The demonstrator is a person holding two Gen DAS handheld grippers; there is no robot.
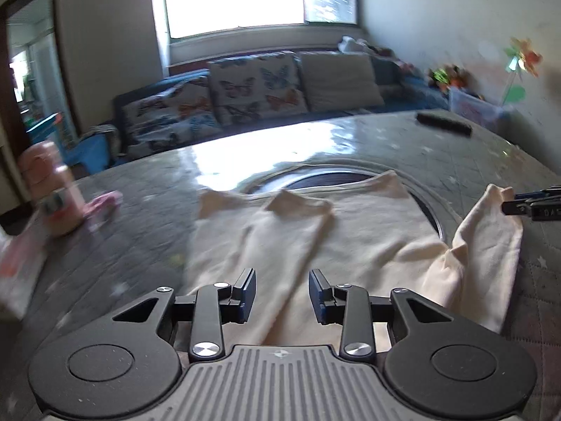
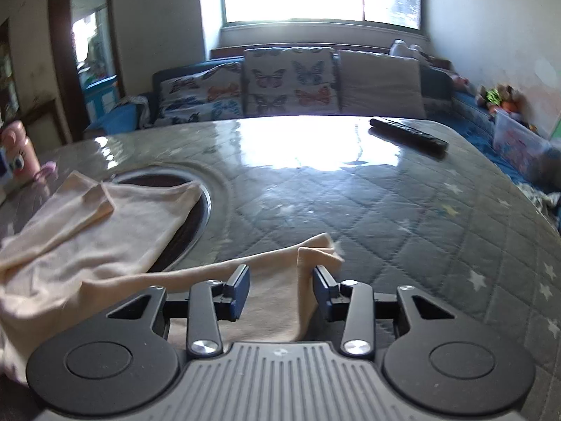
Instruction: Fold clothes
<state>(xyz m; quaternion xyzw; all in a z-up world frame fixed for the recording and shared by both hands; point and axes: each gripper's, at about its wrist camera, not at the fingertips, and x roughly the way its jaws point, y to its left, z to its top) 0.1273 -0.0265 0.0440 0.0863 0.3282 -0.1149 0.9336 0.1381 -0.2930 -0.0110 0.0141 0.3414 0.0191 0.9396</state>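
A cream long-sleeved top (image 1: pixel 368 231) lies flat on the grey quilted table (image 1: pixel 491 147). One sleeve (image 1: pixel 287 231) is folded across its body. My left gripper (image 1: pixel 282 280) hovers open just above that folded sleeve, nothing between its fingers. The other sleeve (image 1: pixel 484 245) stretches off to the right, its cuff beside my right gripper (image 1: pixel 512 201). In the right wrist view the top (image 2: pixel 87 238) lies at the left. That sleeve (image 2: pixel 273 301) runs under and between the spread fingers of my right gripper (image 2: pixel 280 277), which is open.
A black remote control (image 2: pixel 408 137) lies at the table's far right. A pink bottle (image 1: pixel 52 189) and small pink items stand at the left edge. A round dark recess (image 2: pixel 200 203) in the table is partly under the top. Behind the table is a sofa (image 2: pixel 291 80) with butterfly cushions.
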